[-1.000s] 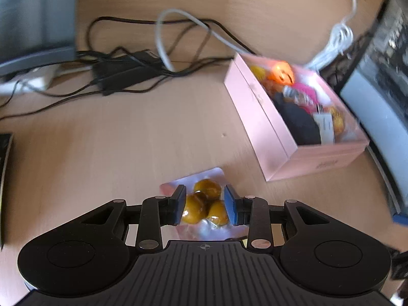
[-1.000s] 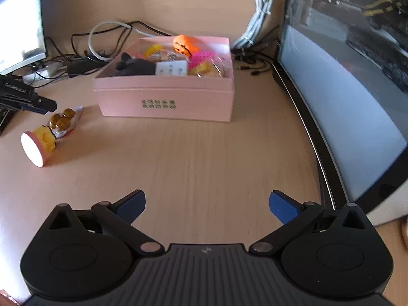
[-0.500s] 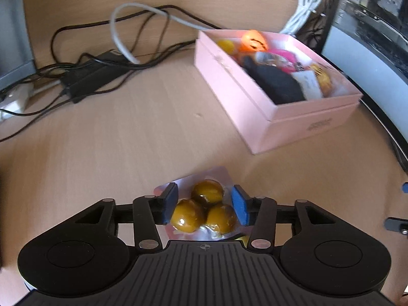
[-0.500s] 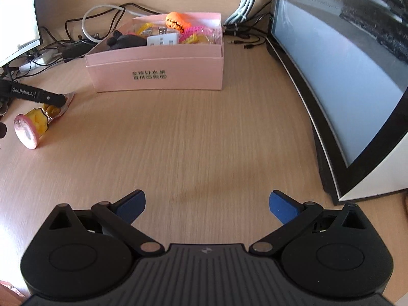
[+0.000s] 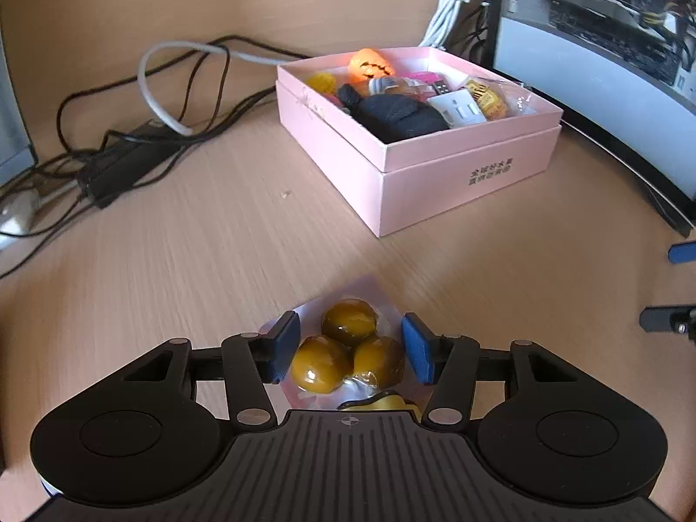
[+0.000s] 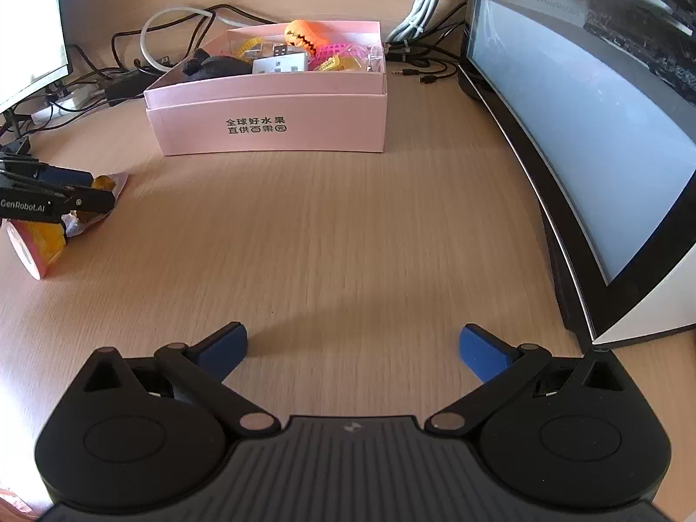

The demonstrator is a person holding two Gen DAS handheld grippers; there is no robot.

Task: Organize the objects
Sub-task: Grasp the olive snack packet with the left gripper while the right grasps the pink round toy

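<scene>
- Left gripper [image 5: 350,351] low over the tabletop [image 5: 226,235], blue pads either side of a snack packet [image 5: 348,348] holding three glossy brown balls; pads partly parted, a slight gap visible on each side, so firm contact impossible to confirm.
- Packet lying on the tabletop between the fingers, its clear flap pointing toward the pink box [image 5: 435,165]; well apart from the box.
- From the right wrist view, same packet [image 6: 104,185] seen under the left gripper [image 6: 93,191] at far left, with a round pink-ended piece [image 6: 24,248] just beside it.
- Right gripper [image 6: 352,343] spread wide, nothing between its fingers, hovering over bare tabletop [image 6: 348,239] in front of the box.
- Pink box [image 6: 269,122] open-topped, printed characters on its front wall; inside, an orange pumpkin toy [image 6: 304,37], a black cloth item [image 6: 213,67], a white adapter [image 6: 280,64], and pink and yellow bits.
- Curved monitor [image 6: 587,130] standing right of the box; tangle of cables [image 5: 130,148] behind and left of it.
</scene>
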